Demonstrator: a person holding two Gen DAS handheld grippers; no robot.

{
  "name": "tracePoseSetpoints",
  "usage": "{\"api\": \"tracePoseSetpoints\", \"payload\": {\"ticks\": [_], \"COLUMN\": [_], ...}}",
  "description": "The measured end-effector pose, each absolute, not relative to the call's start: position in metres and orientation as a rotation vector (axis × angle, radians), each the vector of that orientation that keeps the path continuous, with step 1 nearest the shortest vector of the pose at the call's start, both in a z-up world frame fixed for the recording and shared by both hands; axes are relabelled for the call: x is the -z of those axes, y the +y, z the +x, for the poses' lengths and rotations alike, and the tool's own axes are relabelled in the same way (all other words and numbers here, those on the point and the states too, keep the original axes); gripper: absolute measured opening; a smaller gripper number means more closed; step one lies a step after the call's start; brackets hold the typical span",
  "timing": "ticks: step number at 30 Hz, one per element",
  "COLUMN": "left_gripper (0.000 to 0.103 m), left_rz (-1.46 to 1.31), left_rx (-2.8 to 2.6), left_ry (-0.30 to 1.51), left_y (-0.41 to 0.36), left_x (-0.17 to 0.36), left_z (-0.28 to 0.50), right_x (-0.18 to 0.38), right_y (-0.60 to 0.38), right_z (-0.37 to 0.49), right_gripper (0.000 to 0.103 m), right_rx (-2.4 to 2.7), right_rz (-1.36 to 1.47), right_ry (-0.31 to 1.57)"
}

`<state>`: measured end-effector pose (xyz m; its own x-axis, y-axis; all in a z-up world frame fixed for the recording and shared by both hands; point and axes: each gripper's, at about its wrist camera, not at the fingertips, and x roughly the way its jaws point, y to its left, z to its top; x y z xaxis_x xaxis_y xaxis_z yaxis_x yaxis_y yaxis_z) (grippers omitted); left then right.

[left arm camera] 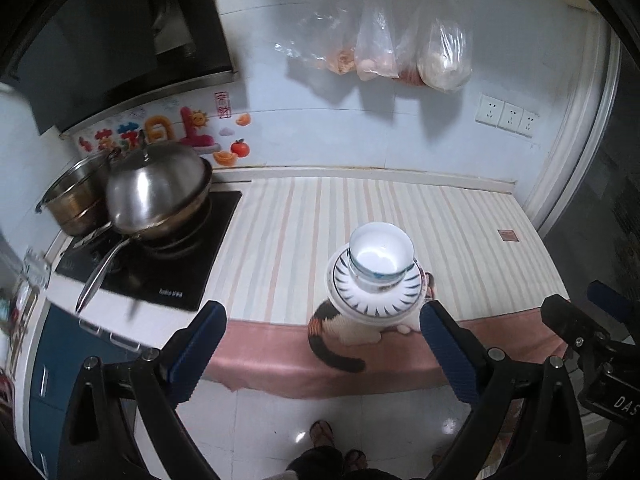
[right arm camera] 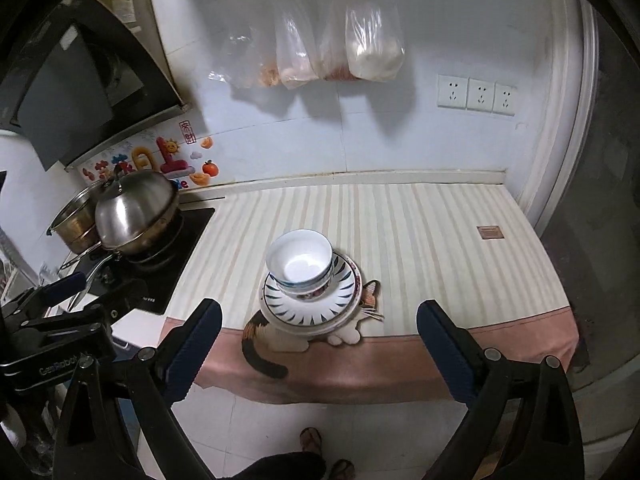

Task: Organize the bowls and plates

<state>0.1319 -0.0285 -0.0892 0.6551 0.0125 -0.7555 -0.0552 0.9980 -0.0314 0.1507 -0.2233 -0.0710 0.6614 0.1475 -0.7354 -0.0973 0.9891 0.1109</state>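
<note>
Currently the stack of dishes stands near the front edge of the desk [left arm camera: 460,216], on a striped cloth [right arm camera: 420,232] with a cat picture [right arm camera: 276,340] partly under it. The stack consists of bowls [left arm camera: 380,254] nested on top of plates [left arm camera: 376,300]; the top bowl is white inside, and the upper plate carries dark radial strokes around its rim. The left hand-held gripper [left arm camera: 322,350] has its jaws spread wide with nothing between them, and it is held back from the desk edge, above the floor. The right hand-held gripper [right arm camera: 320,348] is likewise wide open and empty, also clear of the stack. The dishes appear to be glazed ceramic: rigid, fairly heavy as a stack, slippery on the pads and liable to chip or break if dropped or knocked. The bowls sit high on a narrower footing and are judged likely to slide or tip if the plates are tilted. A sound hold would be across a rim at opposite points, one piece at a time, or on the lowest plate rim from both sides with the stack kept level. The number of bowls and plates cannot be counted, since the lower pieces are hidden by those above. Motion blur softens the left wrist view. At the left, a lidded pan [right arm camera: 136,212] and a pot [right arm camera: 74,220] stand on the stove, well apart from the stack.
</note>
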Motion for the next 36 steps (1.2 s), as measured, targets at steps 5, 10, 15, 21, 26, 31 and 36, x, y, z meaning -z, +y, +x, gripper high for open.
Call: {"api": "tracePoseSetpoints", "payload": {"ticks": [5, 10, 15, 21, 26, 31, 36], "left_gripper": [0.1, 0.1, 0.1, 0.1, 0.1, 0.1, 0.1], "left_rz": [-0.055, -0.046, -0.034, -0.026, -0.032, -0.028, -0.033], "left_rx": [-0.066, -0.068, -0.062, -0.05, -0.046, -0.047, -0.046], "left_ry": [0.839, 0.823, 0.808, 0.796, 0.786, 0.78, 0.771], "left_y": [-0.031, -0.036, -0.037, -0.032, -0.028, -0.026, -0.023], "left_x": [0.081, 0.075, 0.071, 0.065, 0.063, 0.062, 0.06], "left_z": [0.102, 0.088, 0.079, 0.078, 0.075, 0.074, 0.072], "right_x": [0.062, 0.052, 0.04, 0.033, 0.032, 0.031, 0.032], "right_y": [-0.227, -0.228, -0.228, -0.223, -0.221, -0.219, -0.219], "right_z": [0.118, 0.095, 0.083, 0.078, 0.078, 0.077, 0.079], "right_gripper": [0.1, 0.1, 0.1, 0.101, 0.101, 0.101, 0.101], "right_rx": [-0.157, -0.155, -0.151, -0.136, -0.132, -0.121, -0.116], "right_rz": [0.055, 0.043, 0.031, 0.022, 0.022, 0.027, 0.03], "right_ry": [0.825, 0.798, 0.772, 0.752, 0.753, 0.754, 0.751]}}
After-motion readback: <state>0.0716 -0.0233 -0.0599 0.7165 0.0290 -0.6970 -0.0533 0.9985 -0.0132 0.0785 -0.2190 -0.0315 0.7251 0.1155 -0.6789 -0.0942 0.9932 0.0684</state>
